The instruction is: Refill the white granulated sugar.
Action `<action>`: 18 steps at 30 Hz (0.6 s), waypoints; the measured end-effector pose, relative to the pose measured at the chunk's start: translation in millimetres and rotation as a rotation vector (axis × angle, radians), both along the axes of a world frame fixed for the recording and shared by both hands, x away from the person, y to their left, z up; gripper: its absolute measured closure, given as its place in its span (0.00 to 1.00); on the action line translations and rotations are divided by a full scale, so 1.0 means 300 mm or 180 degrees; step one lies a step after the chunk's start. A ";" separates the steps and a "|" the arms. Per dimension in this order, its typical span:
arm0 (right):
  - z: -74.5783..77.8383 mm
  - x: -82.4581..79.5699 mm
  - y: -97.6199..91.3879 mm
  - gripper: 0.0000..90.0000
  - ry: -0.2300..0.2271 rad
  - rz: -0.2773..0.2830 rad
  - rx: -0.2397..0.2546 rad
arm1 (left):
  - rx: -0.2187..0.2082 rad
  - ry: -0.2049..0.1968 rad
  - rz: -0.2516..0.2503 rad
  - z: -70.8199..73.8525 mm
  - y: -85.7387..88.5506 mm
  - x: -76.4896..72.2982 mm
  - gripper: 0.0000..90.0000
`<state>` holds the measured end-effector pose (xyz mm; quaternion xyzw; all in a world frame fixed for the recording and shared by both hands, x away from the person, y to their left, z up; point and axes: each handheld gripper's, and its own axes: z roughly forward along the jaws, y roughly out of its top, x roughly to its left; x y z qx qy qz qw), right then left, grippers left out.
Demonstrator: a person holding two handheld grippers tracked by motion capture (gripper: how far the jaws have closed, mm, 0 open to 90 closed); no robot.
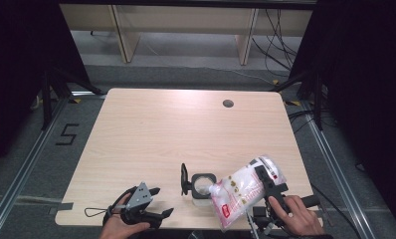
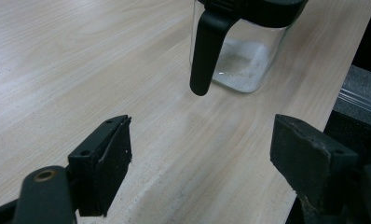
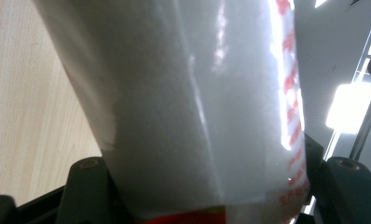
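Right gripper (image 1: 263, 185), at the table's (image 1: 151, 134) near edge: jaws clamping a white bag (image 1: 241, 191) with red print, its low corner tilting over the mouth of the clear jar (image 1: 203, 188). Jar standing near the front edge, black lid hanging open, white grains lying inside. Left gripper (image 1: 158, 201): jaws gaping, gripping nothing, resting left of the jar.
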<state>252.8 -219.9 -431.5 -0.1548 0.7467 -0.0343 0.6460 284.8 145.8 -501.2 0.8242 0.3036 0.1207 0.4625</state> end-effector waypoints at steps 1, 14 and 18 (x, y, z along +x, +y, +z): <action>-0.001 0.002 -0.001 0.42 0.0010 -0.0010 0.0013 | 0.0008 -0.0013 -0.0011 0.000 0.001 0.001 0.22; 0.006 0.005 -0.003 0.42 -0.0022 0.0028 -0.0008 | 0.0061 -0.0054 -0.0030 0.002 0.006 0.006 0.22; 0.003 0.015 -0.004 0.42 -0.0003 0.0021 0.0010 | 0.0036 -0.0056 -0.0050 0.001 0.005 0.008 0.22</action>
